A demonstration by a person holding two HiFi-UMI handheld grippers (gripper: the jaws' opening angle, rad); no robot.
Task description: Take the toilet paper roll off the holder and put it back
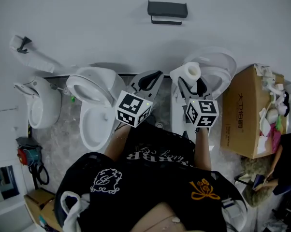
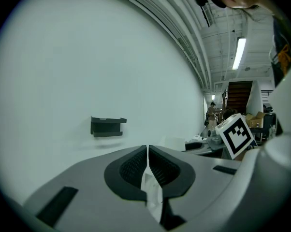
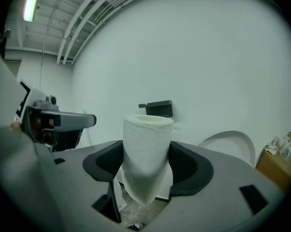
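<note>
R gripper (image 1: 191, 85) clamps the toilet paper roll (image 1: 189, 72), axis upright. The wall holder (image 1: 167, 11) is ahead and above. L gripper (image 1: 149, 80) jaws are pressed together.

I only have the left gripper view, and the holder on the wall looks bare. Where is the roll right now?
Observer: The toilet paper roll stands upright, clamped between the jaws of the right gripper.
Operator: Is it at the wall?
Observer: No. In the head view the roll hangs clear of the holder, which sits up and to the left of it in the picture.
Operator: Anything under my grippers?
Observer: A white toilet stands below the left gripper, and a cardboard box sits off to the right.
</note>
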